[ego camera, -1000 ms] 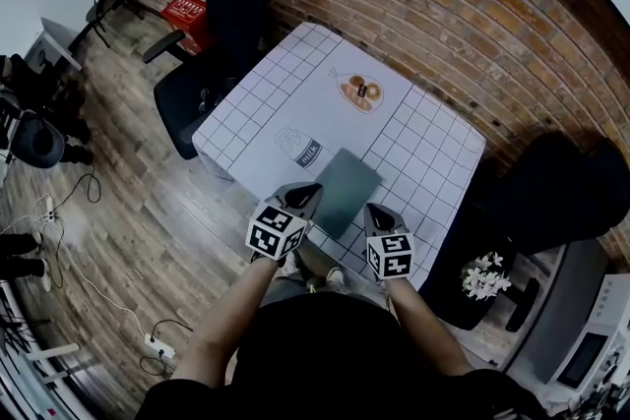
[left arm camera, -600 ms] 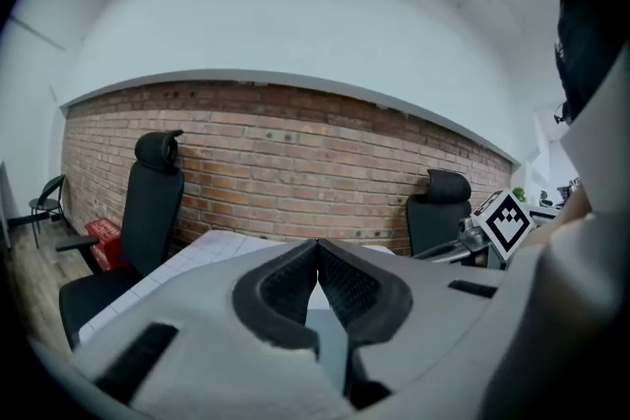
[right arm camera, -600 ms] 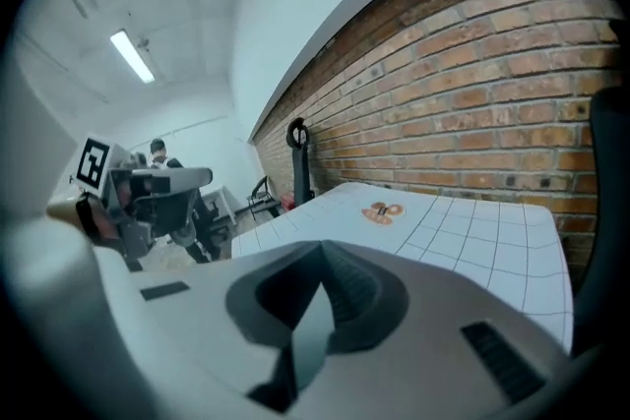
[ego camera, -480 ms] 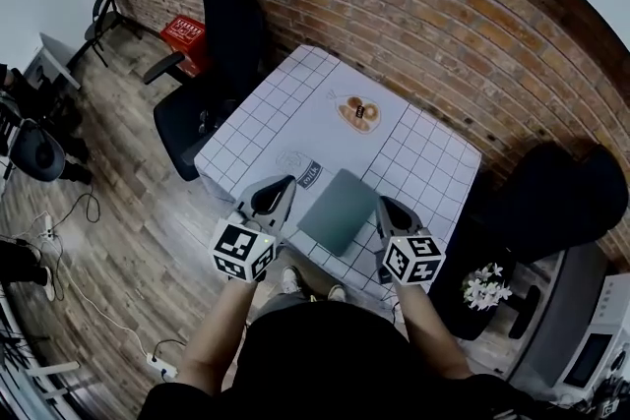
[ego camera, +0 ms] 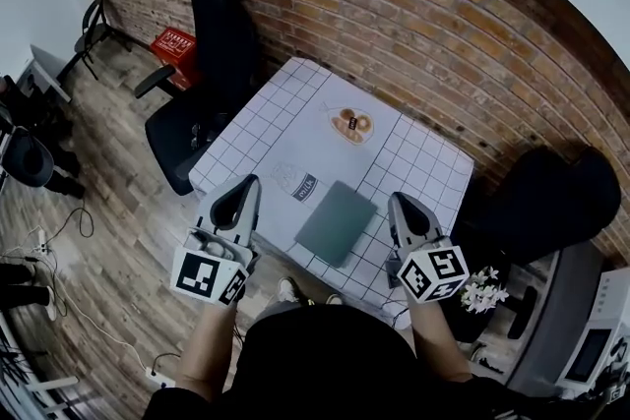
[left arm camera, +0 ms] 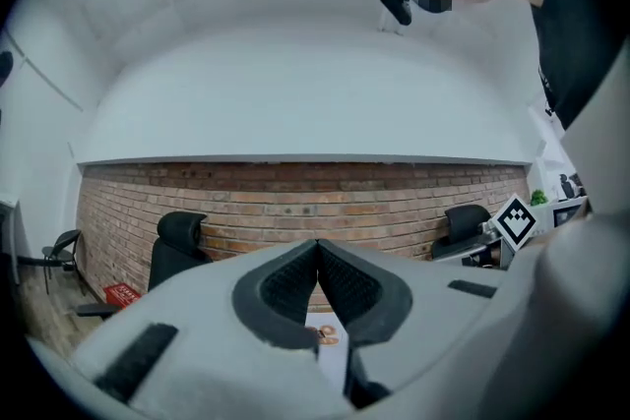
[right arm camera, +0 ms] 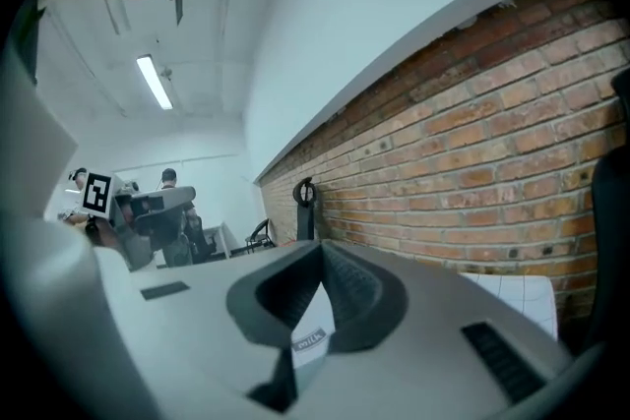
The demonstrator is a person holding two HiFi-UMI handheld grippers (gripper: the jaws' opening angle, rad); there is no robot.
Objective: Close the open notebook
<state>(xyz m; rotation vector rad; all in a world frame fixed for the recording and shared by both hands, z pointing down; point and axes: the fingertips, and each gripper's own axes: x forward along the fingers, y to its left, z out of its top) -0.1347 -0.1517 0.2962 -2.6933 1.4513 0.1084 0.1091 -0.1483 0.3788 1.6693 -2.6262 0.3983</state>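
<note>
The notebook (ego camera: 336,222) lies flat with its grey-green cover up near the front edge of the white gridded table (ego camera: 285,108). My left gripper (ego camera: 247,182) hangs in the air to the notebook's left, over the table's front corner, jaws shut with nothing between them. To the notebook's right my right gripper (ego camera: 399,201) is raised too, shut and empty. In the left gripper view the left gripper (left arm camera: 316,243) points level at the brick wall. In the right gripper view the right gripper (right arm camera: 320,247) has its pads together.
A milk label (ego camera: 303,184) and a doughnut picture (ego camera: 349,124) are printed on the table. Black chairs stand at the left (ego camera: 212,44) and at the right (ego camera: 551,202). A red crate (ego camera: 175,44) sits by the wall; white flowers (ego camera: 479,290) stand at the lower right.
Both grippers have risen off the notebook and drawn apart, the left one out to the left, the right one to the right. The notebook has stayed where it was.
</note>
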